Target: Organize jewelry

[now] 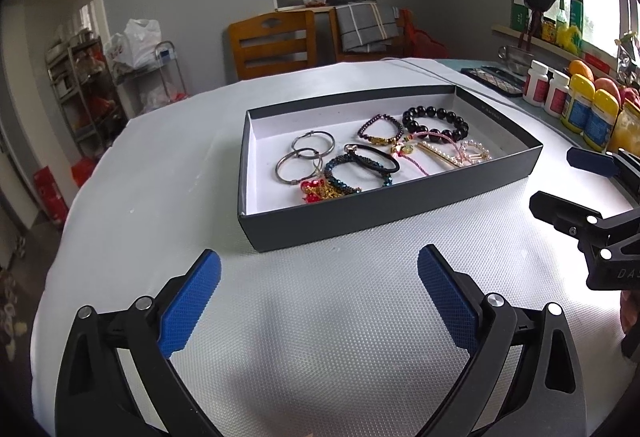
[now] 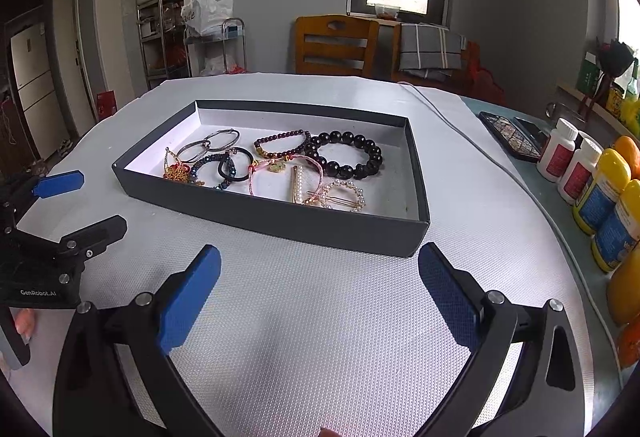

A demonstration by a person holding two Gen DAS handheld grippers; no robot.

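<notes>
On the white-matted bench (image 1: 320,317), a shallow dark tray (image 1: 380,215) holds all the jewelry in view: a big black bead bracelet (image 1: 436,121) at its far right, two silver hoops (image 1: 300,157) at the left, a black hair tie (image 1: 372,159), a pearl clip (image 2: 340,195) and chains lying tangled between them. Both the left tongs (image 1: 318,297) and the right tongs (image 2: 318,297) hover near the tray's near wall, fingers wide apart and gripping nothing. This fits either pieces already gathered or a pile awaiting sorting. Any pick should take one piece at its free edge, since the pink cord (image 2: 256,173) seems to cross the gold bar, though overlap is hard to judge here
</notes>
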